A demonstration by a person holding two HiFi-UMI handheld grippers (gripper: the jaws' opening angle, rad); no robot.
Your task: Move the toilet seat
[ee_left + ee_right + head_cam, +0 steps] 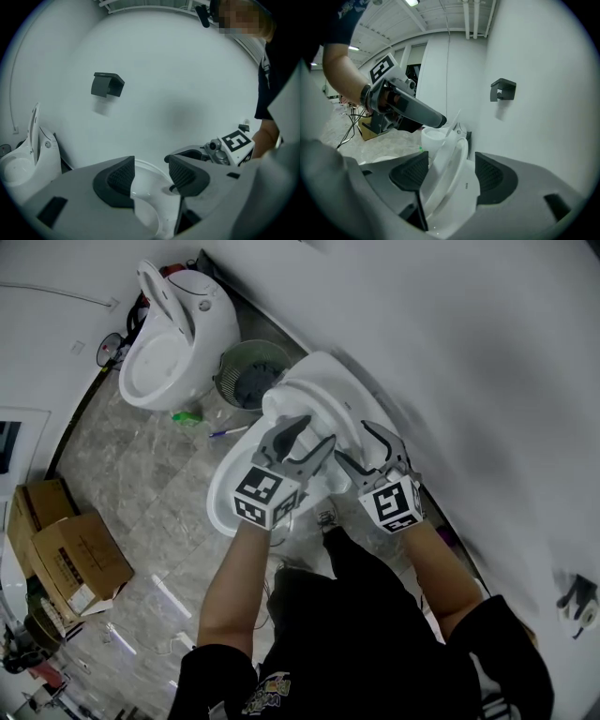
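1. Head view, nearest the camera: two bare forearms come out of black sleeves, side by side over the near toilet [230, 498]. Each hand grips a grey plastic tool with a black-and-white marker cube at its base.
2. The left gripper [300, 442] points down over the near toilet's bowl. Its own view shows the left gripper [151, 176] with the jaws wide apart and dark, ribbed pads [121, 177]. Only the glossy white bowl lies below the gap, and nothing is clamped.
3. The right gripper [361, 448] sits just beside it, on the wall side of the near toilet. In its own view the right gripper [451, 174] is also spread wide. The toilet seat [457, 161] stands raised on edge between the pads, a smooth white curved ring. A thinner lid [439, 154] stands against it. I cannot tell whether either pad touches the seat.
4. The near toilet is rounded, shiny white ceramic, backed against a plain matte white wall [450, 352].
5. Beyond the near toilet stands a round mesh wastebasket [248, 371] on the veined, marble-patterned floor [141, 474].
6. Further off is a second toilet [173, 334], egg-shaped, with its lid up.
7. Well to the left of the near toilet lie brown cardboard boxes [70, 554].
8. Above the near toilet, a dark boxy holder [502, 90] is fixed to the wall.
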